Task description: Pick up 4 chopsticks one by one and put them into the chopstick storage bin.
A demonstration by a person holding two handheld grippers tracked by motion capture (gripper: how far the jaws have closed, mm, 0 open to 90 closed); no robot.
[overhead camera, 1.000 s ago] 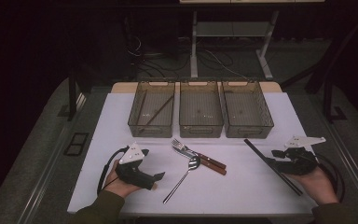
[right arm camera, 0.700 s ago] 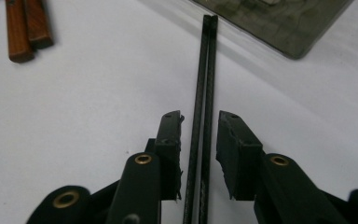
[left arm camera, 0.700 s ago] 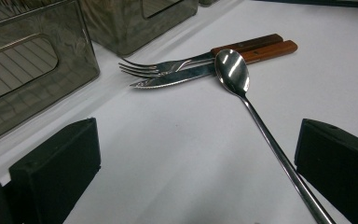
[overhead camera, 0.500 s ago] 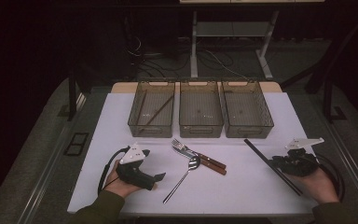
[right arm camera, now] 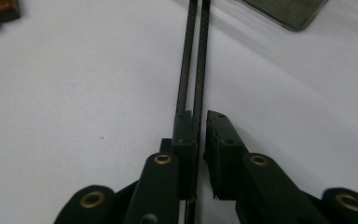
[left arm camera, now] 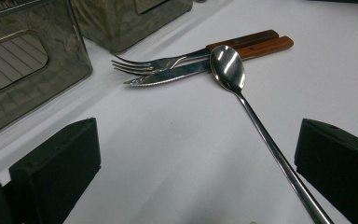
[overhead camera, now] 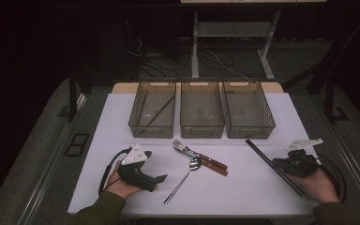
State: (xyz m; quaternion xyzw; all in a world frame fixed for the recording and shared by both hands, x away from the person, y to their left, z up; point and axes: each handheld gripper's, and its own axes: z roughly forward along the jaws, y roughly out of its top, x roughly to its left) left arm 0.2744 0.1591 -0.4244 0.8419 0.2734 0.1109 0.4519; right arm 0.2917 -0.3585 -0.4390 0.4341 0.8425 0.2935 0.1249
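The right gripper (overhead camera: 281,165), a black two-jaw tool with a grey three-cornered plate on top, was held by the person's right hand (overhead camera: 316,185) to the right of the white table sheet (overhead camera: 243,197). Its jaws had just been closing, and in the right gripper view they stood almost together around the pair of thin black chopsticks (right arm camera: 195,56). One stick ran down between the two pads and the other passed beside the left pad; whether both were really pressed, I cannot tell. In the high view the pair of thin black chopsticks (overhead camera: 273,165) lay slanted on the sheet, from a point just below the right transparent grey plastic bin (overhead camera: 248,110) down toward the right hand, so the gripper held them at the lower part of their length. The left gripper (overhead camera: 161,178), the same kind of black tool, rested on the sheet in the left hand (overhead camera: 122,185), to the left of the long steel spoon (overhead camera: 183,177). Its jaws stood wide apart with nothing between the pads, and in the left gripper view the handle of the long steel spoon (left arm camera: 270,140) passed just beside the right jaw. The bowl of this spoon lay on the steel fork and serrated knife with brown wooden handles (left arm camera: 200,60).
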